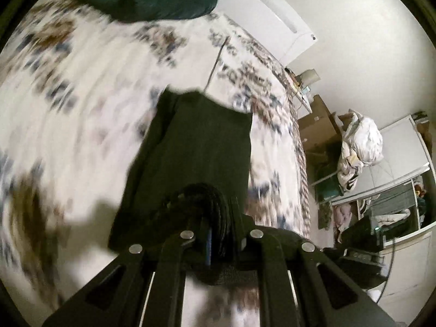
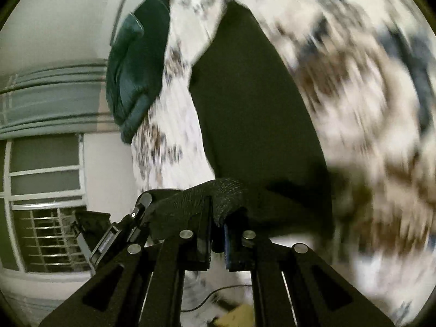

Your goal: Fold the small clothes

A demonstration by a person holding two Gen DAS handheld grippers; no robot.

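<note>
Both tongs, left (image 1: 218, 234) and right (image 2: 218, 234), clamped on dark garment (image 1: 196, 141).
Hangs over patterned bedspread (image 1: 81, 81); surroundings blurred.

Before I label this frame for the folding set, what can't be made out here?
- Bedspread pattern: motion-blurred in both wrist views.
- Dark garment: what kind it is; folds and the left gripper cover its near end.
- Far end of the garment, right wrist view: it blurs into the bedding beyond the right gripper.
- Green pillow: cut off by the top edge in the left view.
</note>
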